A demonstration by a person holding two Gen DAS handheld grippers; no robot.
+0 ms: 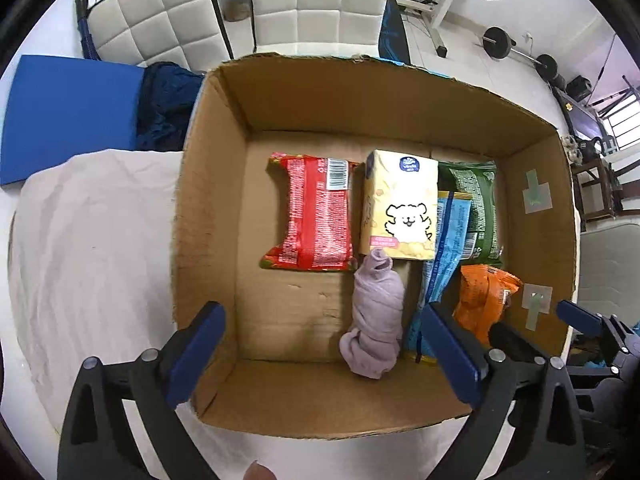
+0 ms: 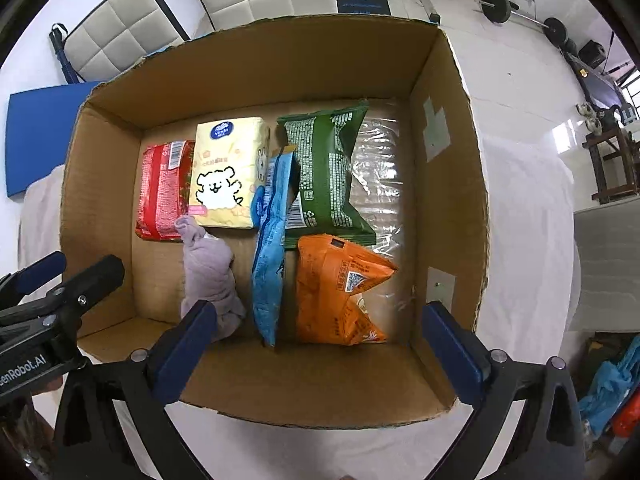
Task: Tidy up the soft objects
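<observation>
Cardboard box point(image 2: 276, 60) viewed from above, soft items inside.
Left gripper point(image 1: 324, 356) and right gripper point(image 2: 320, 352) are held apart, empty, above the near wall.

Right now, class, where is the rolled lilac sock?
The rolled lilac sock lies inside the cardboard box, near its front wall, between the red snack packet and the blue packet, just below the yellow tissue pack.

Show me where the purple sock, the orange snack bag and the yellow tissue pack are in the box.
purple sock point(image 1: 376, 312), left wrist view, middle of the rolled bundle.
orange snack bag point(image 2: 340, 292), right wrist view, centre of its crumpled face.
yellow tissue pack point(image 2: 226, 176), right wrist view, on the cartoon dog print.
</observation>
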